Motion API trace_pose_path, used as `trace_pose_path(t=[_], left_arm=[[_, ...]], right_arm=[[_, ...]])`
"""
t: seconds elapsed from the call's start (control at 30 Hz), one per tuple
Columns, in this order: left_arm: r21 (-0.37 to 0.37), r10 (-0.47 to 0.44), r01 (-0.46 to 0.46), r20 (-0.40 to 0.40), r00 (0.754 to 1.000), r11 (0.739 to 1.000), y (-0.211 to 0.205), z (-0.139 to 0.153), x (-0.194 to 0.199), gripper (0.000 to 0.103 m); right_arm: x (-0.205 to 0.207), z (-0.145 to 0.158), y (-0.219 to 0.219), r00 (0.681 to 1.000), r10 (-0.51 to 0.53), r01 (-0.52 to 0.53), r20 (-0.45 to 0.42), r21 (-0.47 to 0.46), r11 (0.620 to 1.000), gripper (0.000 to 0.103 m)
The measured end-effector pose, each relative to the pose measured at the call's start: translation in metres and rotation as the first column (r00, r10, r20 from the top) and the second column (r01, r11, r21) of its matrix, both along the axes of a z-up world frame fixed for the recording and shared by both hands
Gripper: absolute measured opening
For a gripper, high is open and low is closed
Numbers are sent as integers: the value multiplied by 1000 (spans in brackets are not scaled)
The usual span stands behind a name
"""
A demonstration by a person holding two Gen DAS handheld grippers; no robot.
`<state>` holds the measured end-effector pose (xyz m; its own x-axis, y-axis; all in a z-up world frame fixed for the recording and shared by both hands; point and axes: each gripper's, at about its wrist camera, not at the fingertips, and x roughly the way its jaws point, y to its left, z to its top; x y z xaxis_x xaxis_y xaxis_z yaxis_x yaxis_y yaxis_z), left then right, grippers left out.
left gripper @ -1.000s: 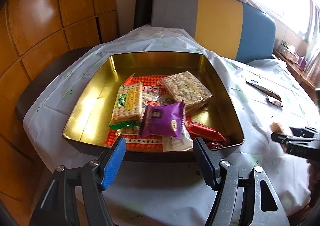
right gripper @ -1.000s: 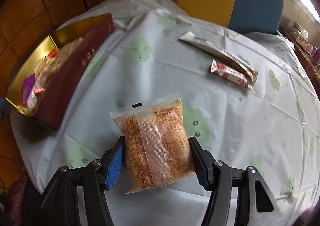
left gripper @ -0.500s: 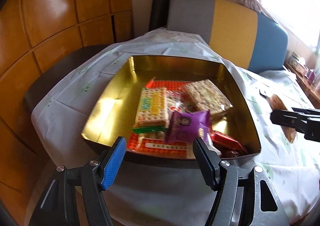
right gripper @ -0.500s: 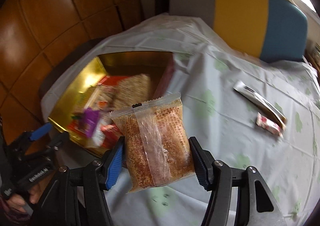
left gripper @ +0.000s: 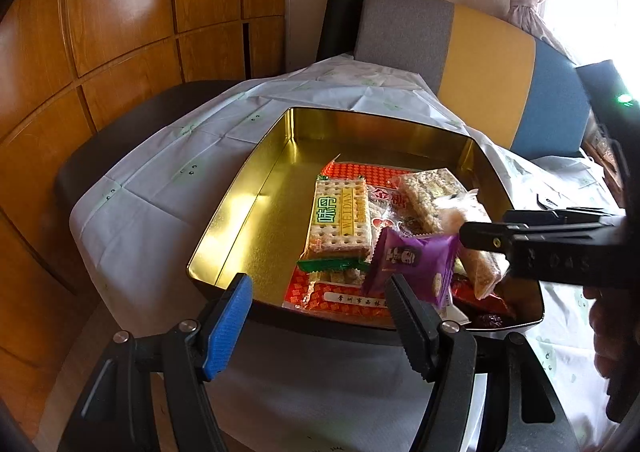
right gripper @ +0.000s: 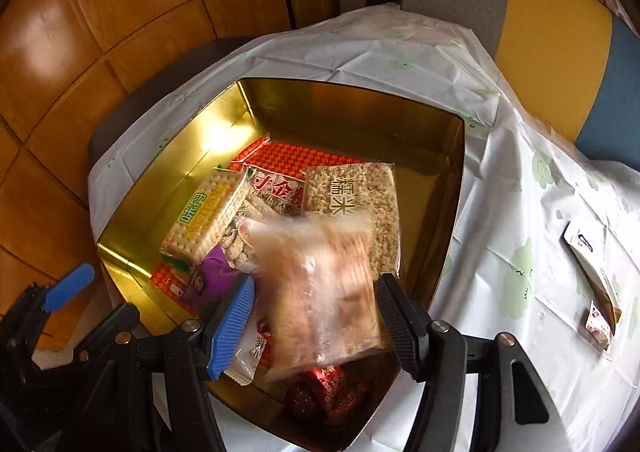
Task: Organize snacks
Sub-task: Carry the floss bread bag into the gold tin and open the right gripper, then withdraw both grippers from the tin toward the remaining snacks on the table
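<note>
Right tool over the gold tin, jaws opening

The orange snack packet (right gripper: 320,292) sits blurred between the right tool (right gripper: 316,316)'s parting fingers, low centre of the frame, above the gold tin (right gripper: 452,188) of snacks. A second ago it hung over the white-covered surface (right gripper: 520,212) beside the tin. The left tool (left gripper: 320,312) hangs spread and empty at the tin's near rim, lower frame, purple packet (left gripper: 412,264) just beyond.

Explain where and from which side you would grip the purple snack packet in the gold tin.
Probably best: grip the purple snack packet by its upper edge, coming from above. It leans upright on other snacks beside the near wall of the gold tin, so that edge stands free while the wall blocks a level approach.
</note>
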<state>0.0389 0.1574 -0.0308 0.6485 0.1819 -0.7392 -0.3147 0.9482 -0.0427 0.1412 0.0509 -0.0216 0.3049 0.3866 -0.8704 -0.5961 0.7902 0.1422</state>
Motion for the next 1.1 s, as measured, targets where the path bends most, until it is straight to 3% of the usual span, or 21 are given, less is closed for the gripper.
trace_pose_path(t=[0.13, 0.23, 0.47, 0.8, 1.1], left_arm=[[1, 8, -8, -3, 1000, 1000, 1, -1, 1, 70], [0, 16, -16, -3, 1000, 1000, 3, -1, 0, 70], [11, 21, -21, 0, 1000, 1000, 2, 0, -1, 70], [37, 2, -1, -10, 1000, 999, -9, 1, -2, 70], [60, -9, 9, 0, 1000, 998, -16, 8, -6, 70]], right_arm=[[-11, 1, 0, 998, 29, -28, 49, -19, 999, 64], [-17, -2, 4, 996, 71, -69, 60, -25, 997, 43], [-19, -9, 12, 989, 42, -25, 139, -123, 992, 43], [-47, 18, -11, 958, -80, 109, 277, -88, 990, 43], [-60, 25, -23, 943, -116, 148, 312, -80, 986, 43]])
